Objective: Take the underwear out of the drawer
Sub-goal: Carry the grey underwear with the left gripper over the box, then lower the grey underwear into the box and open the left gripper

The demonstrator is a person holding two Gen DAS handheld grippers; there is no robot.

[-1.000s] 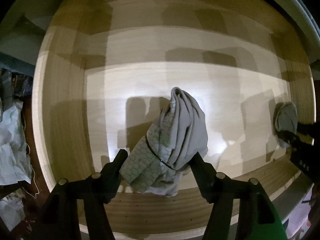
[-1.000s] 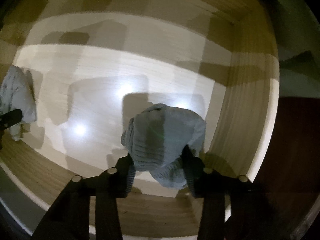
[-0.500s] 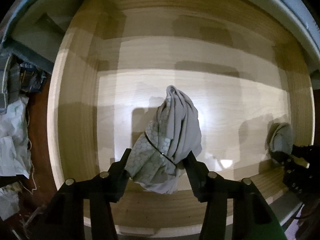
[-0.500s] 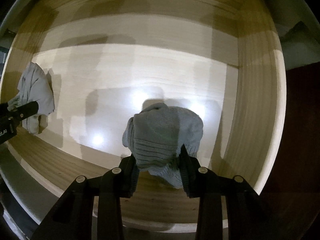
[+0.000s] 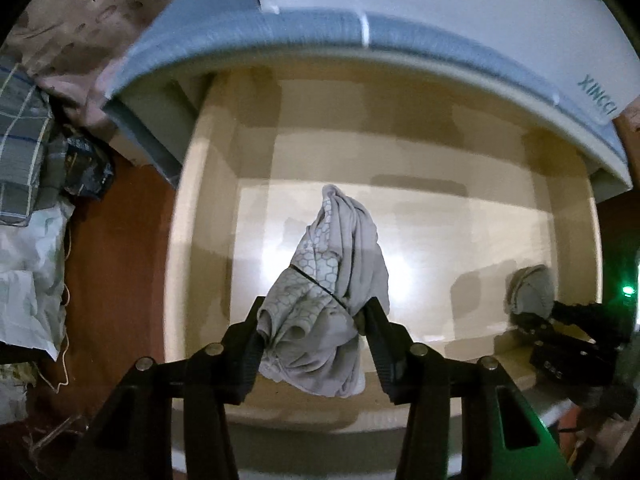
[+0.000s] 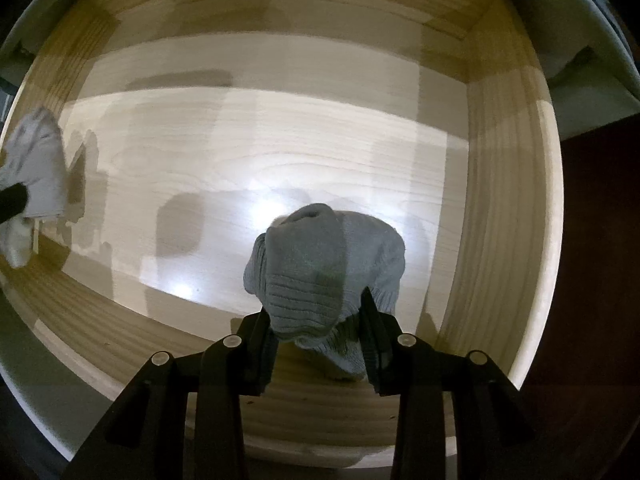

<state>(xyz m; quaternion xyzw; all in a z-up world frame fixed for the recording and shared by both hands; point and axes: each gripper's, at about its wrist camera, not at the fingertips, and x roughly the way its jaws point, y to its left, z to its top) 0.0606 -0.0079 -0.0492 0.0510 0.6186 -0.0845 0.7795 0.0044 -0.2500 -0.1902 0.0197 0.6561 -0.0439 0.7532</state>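
Note:
Pale grey underwear (image 5: 340, 248) with a honeycomb-print panel hangs bunched between the pads of my left gripper (image 5: 316, 312), whose jaws are closing on it above the light wooden drawer (image 5: 200, 240). Blue-grey ribbed underwear (image 6: 320, 256) is pinched in my right gripper (image 6: 315, 308), which is shut on it over the drawer's (image 6: 520, 200) right half. The left wrist view shows the right gripper (image 5: 560, 320) and its bundle (image 5: 532, 288) at the far right. At the left edge of the right wrist view, the pale grey underwear (image 6: 36, 168) hangs in the air.
A white mattress with grey edging (image 5: 360, 28) overhangs the drawer's far side. Left of the drawer lie a red-brown floor (image 5: 120, 260), white plastic bags (image 5: 28, 280), a plaid cloth (image 5: 20, 152) and a dark packet (image 5: 84, 168).
The left gripper has risen with the grey underwear, its jaws narrowing on the cloth, and the mattress edge has come into view. The right gripper has shifted sideways with its bundle.

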